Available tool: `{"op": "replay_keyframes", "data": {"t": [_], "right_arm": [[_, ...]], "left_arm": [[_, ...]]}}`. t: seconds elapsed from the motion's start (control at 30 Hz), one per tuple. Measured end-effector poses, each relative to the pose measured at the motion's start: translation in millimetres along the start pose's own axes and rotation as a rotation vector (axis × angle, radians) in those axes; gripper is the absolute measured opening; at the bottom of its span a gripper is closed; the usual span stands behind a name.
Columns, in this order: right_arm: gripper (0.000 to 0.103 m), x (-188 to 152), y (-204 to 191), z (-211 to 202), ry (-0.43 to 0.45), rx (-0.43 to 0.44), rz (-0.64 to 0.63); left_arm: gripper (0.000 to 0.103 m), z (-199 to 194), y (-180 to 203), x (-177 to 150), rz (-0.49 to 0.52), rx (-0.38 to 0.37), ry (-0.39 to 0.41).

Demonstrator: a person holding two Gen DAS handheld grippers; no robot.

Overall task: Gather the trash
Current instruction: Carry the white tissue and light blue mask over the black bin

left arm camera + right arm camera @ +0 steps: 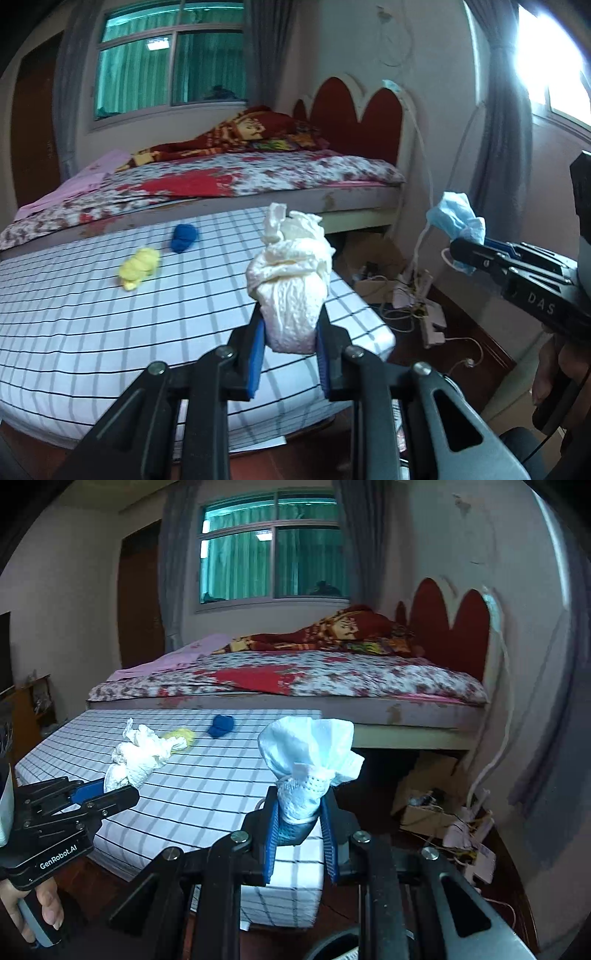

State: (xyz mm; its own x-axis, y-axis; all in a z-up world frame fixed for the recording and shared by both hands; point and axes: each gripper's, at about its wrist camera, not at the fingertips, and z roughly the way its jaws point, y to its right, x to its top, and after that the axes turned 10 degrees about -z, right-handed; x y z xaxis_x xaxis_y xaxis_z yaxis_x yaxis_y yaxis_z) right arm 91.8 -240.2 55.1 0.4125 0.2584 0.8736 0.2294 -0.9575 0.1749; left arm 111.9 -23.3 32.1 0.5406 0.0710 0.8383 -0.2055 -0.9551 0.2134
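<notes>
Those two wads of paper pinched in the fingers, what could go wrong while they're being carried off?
The white tissue wad is pinched only at its lower end, so it may slip out. The crumpled blue mask flares loosely and could snag. The yellow wad and blue wad might be forgotten.

Checked mattress (110, 325) carries yellow wad (139, 268) and, seemingly cloth, blue wad (183, 237)

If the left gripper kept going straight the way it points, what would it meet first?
Probably the checked mattress, near its right edge. The left gripper, shut on a white paper wad, points slightly downward across it; depth is unclear, so it might pass over toward the bed.
</notes>
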Motion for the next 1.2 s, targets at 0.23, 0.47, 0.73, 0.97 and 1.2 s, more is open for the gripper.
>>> {"op": "replay_keyframes", "data": {"t": [0.23, 0.47, 0.73, 0.97, 1.2], "right_arm": [[0.022, -26, 39, -16, -0.019, -0.062, 0.041], [0.022, -64, 68, -26, -0.06, -0.097, 0.095], [0.022, -109, 84, -27, -0.135, -0.11, 0.128], [0.022, -148, 87, -24, -0.197, -0.094, 0.121], [0.023, -184, 87, -16, -0.262, -0.062, 0.135]], "left_arm": [[0.025, 8, 40, -12, 0.062, -0.055, -0.02], [0.025, 21, 73, -35, 0.115, -0.118, -0.077], [0.025, 35, 108, -69, 0.166, -0.178, -0.147], [0.025, 57, 117, -97, 0.165, -0.209, -0.228], [0.025, 74, 122, -122, 0.175, -0.209, -0.276]]}}
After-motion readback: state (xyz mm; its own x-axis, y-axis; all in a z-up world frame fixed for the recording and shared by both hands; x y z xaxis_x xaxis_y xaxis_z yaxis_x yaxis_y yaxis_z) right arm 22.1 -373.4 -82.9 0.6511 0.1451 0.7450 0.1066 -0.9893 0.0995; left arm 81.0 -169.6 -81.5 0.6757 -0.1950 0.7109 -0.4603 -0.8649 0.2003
